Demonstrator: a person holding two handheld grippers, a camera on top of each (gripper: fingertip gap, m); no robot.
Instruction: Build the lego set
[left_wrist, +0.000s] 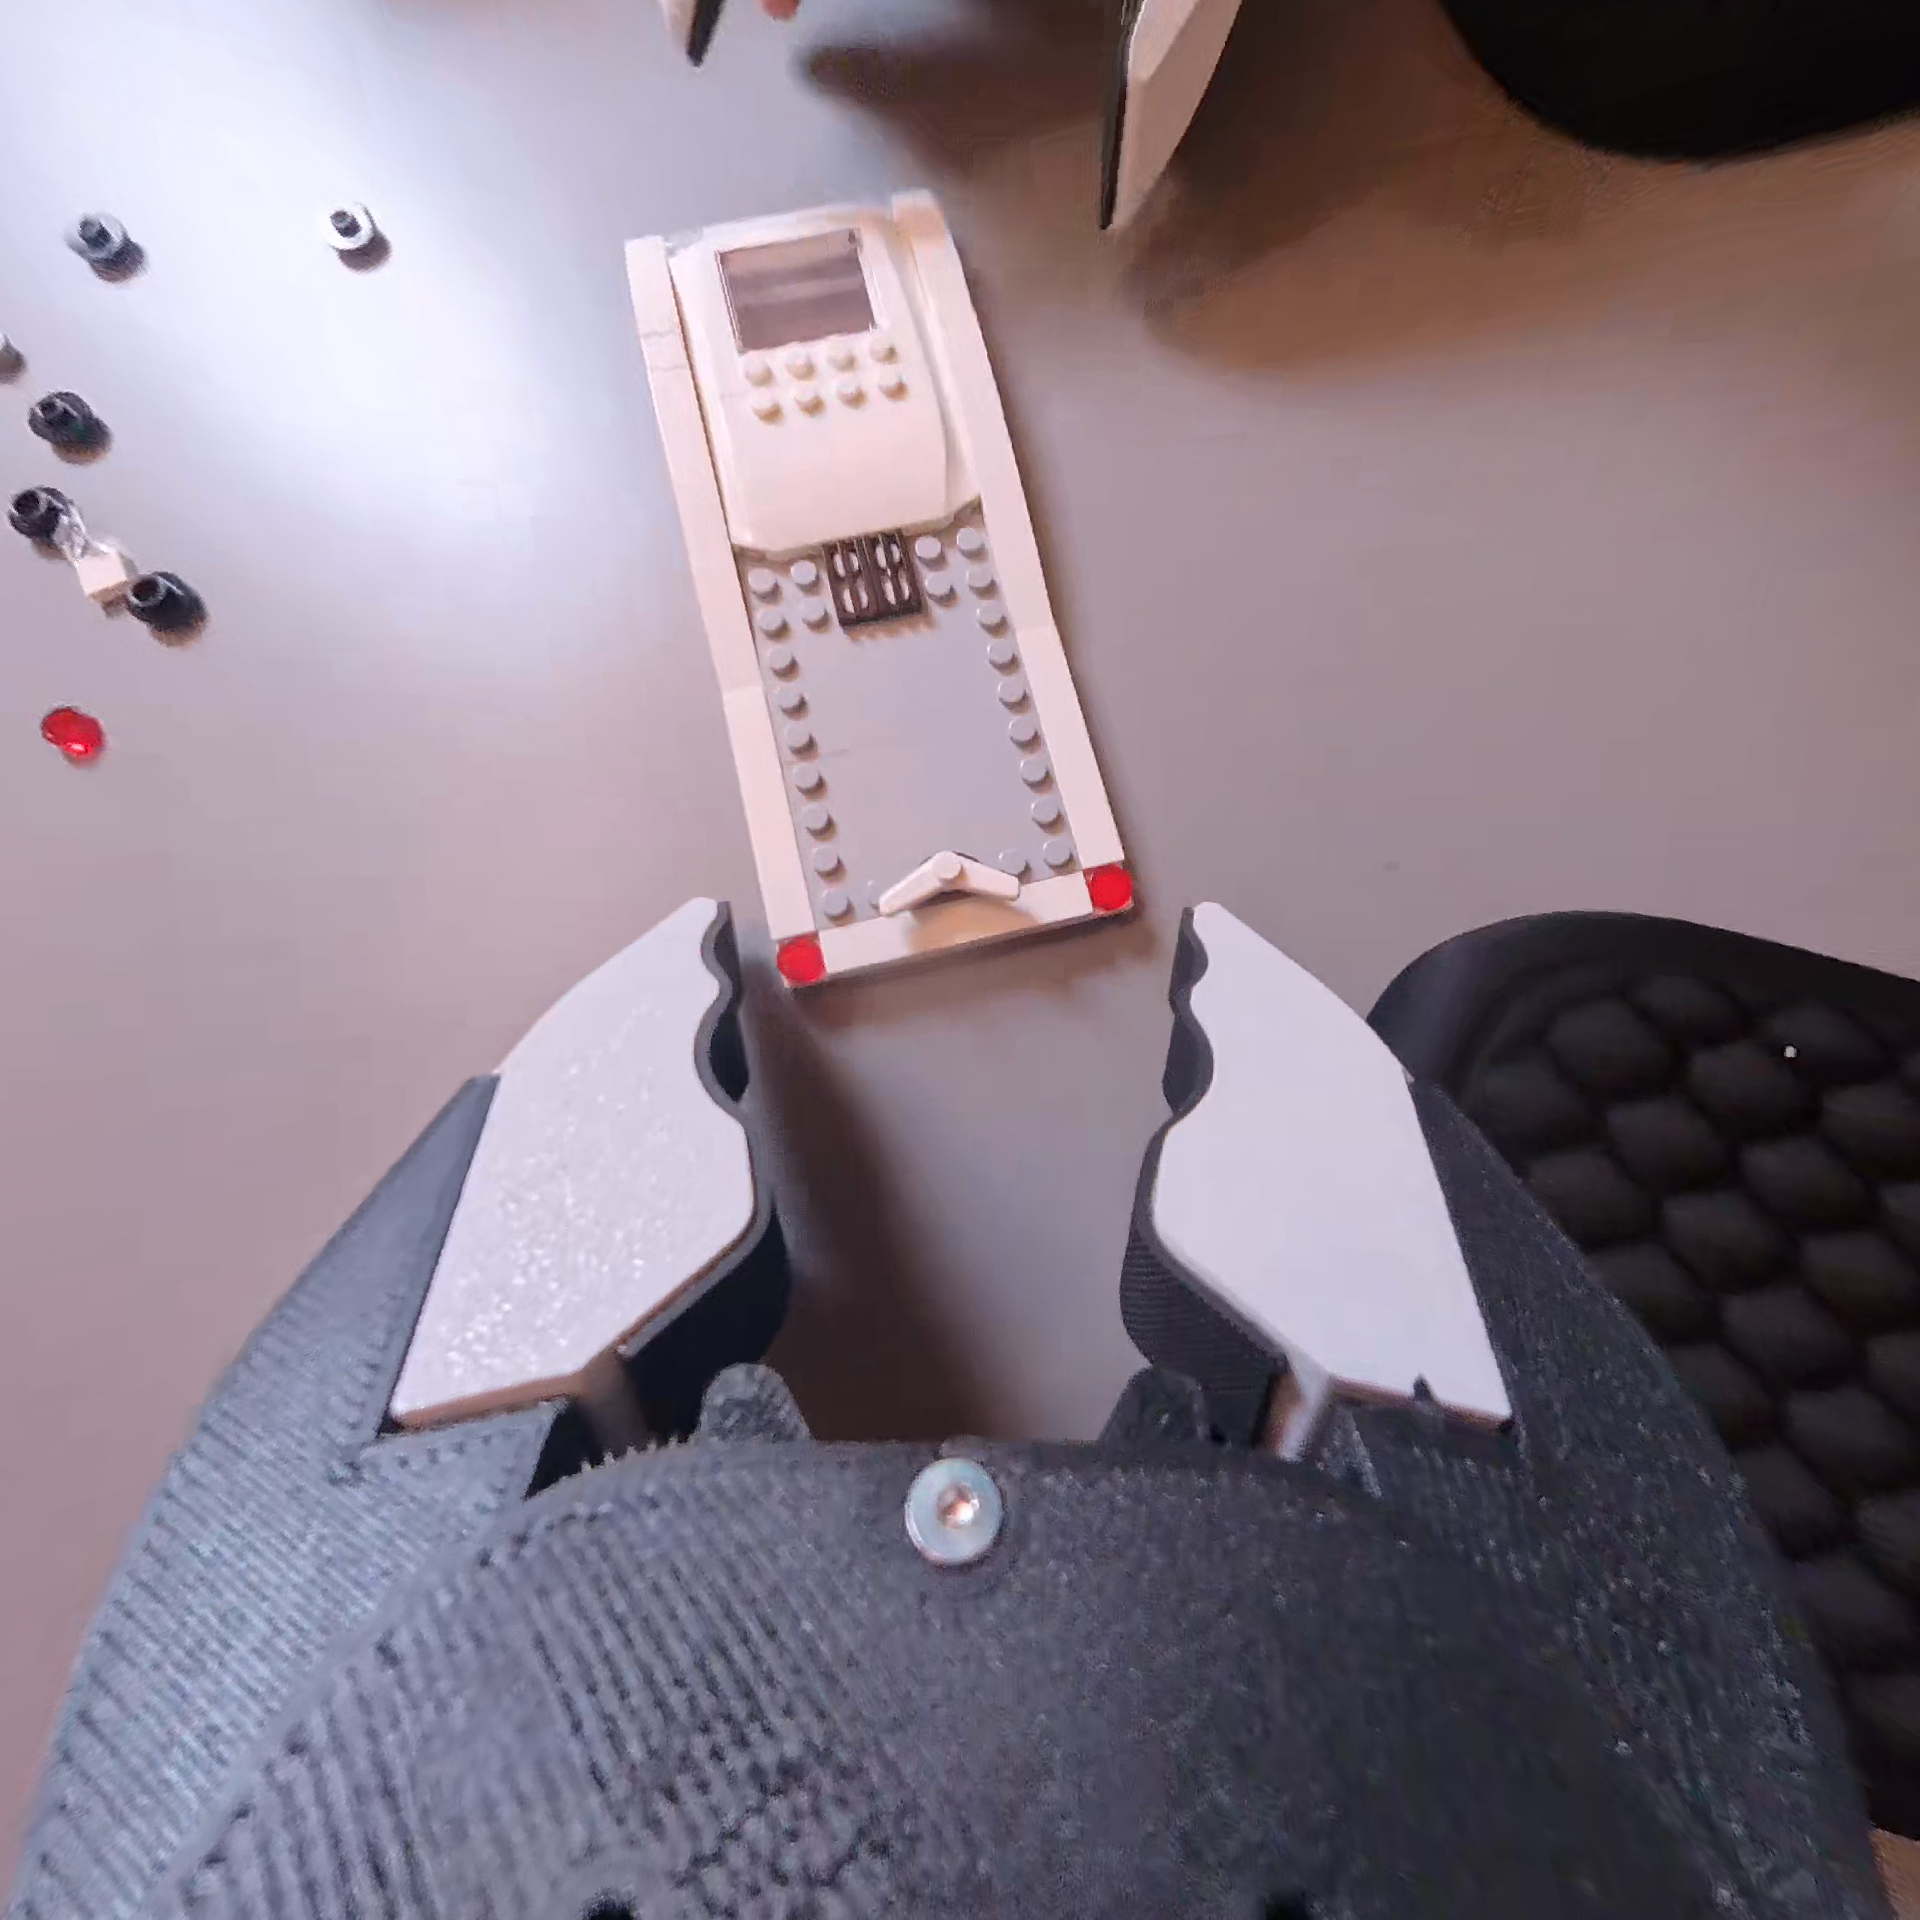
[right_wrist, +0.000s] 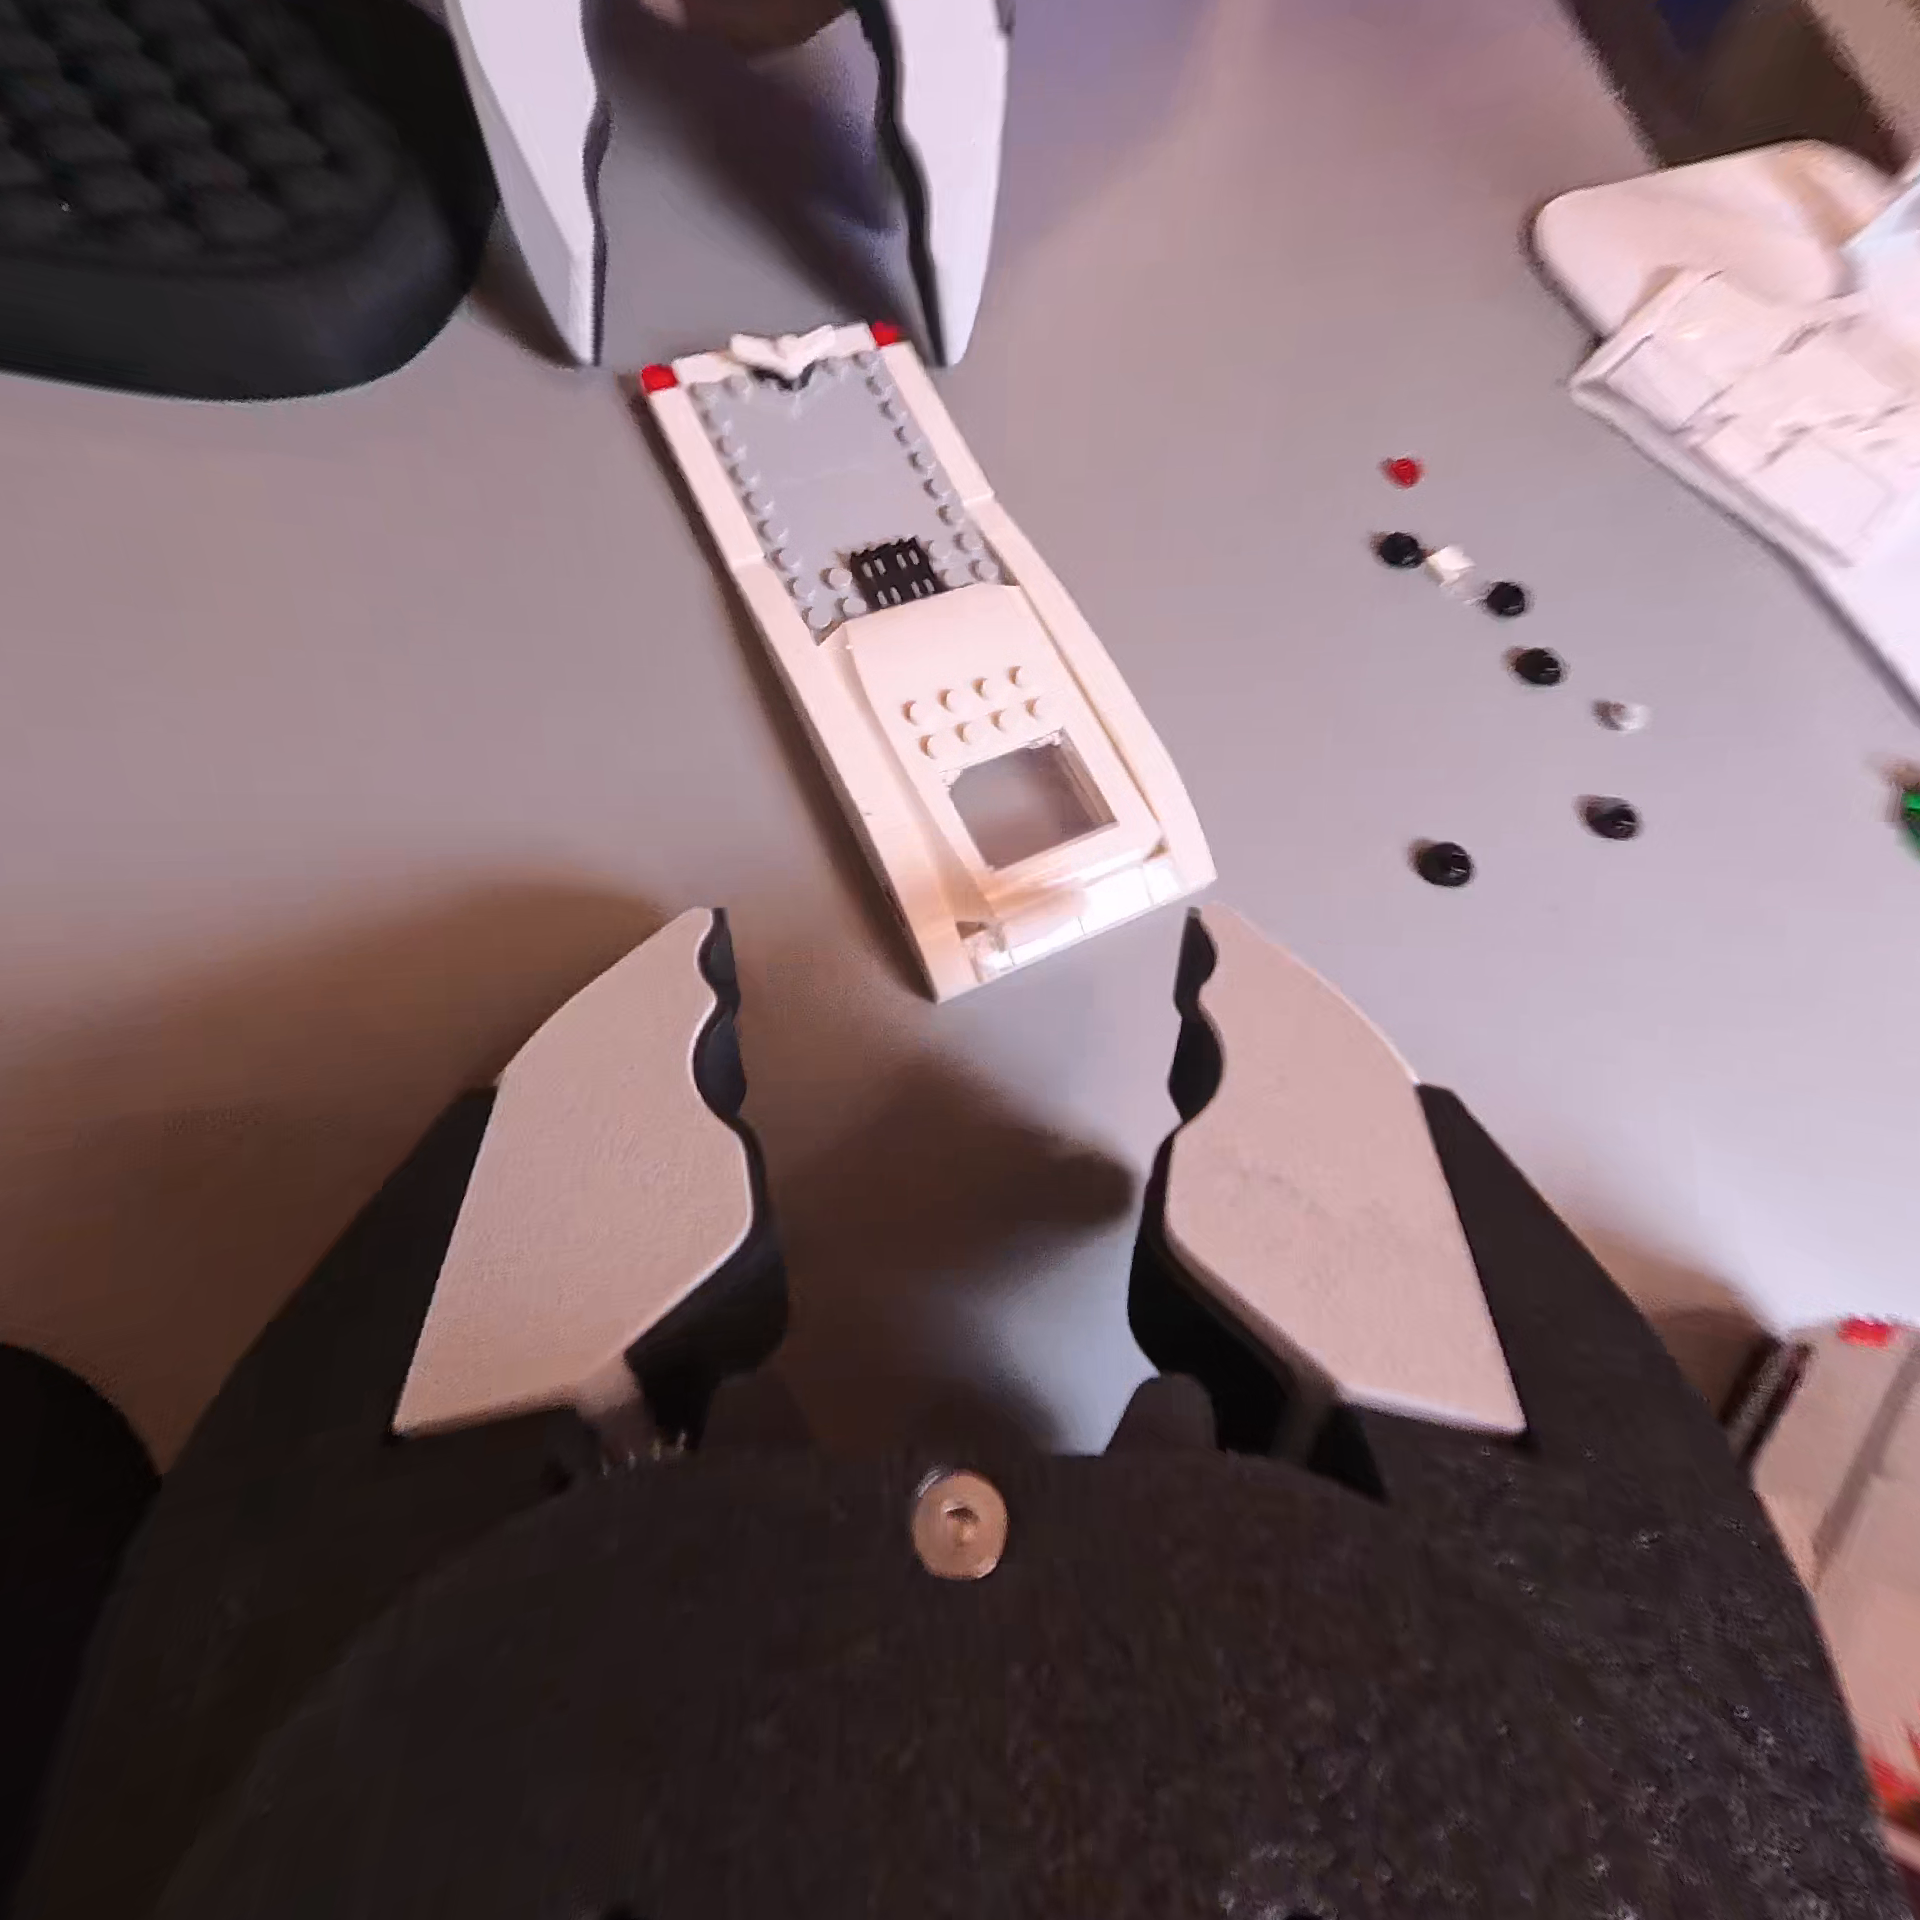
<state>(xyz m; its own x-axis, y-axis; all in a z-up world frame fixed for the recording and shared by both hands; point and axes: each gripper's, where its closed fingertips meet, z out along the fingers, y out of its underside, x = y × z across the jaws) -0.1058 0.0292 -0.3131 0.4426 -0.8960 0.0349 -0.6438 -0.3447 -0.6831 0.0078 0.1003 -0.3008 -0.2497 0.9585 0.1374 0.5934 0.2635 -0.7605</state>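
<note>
— What are the left tongs (left_wrist: 954, 935) doing?

— They stand wide apart with nothing between the pads. They hover just short of the near end of a long white and grey brick model (left_wrist: 873, 582), the end with two red round studs at its corners and a small white angled piece between them.

— And the right tongs (right_wrist: 954, 935)?

— Also spread wide and bare, at the opposite end of the same brick model (right_wrist: 914, 665), the end with the white sloped hood and its clear square window. Neither pair touches it; each end lies just ahead of the fingertips.

— So where does the model lie?

— Flat on the grey surface (left_wrist: 1455, 623), between the two pairs of tongs, which face each other along its length.

— What else is around?

— To one side lies a scatter of loose small parts: several black round pieces (right_wrist: 1538, 665), a red stud (right_wrist: 1403, 470), a tiny white piece (right_wrist: 1449, 563) and a clear one (right_wrist: 1621, 715). Beyond them sits a pile of white plastic bags (right_wrist: 1745, 343). On the other side is a black cushion with a honeycomb pattern (left_wrist: 1714, 1195), just beside the left tongs.
</note>
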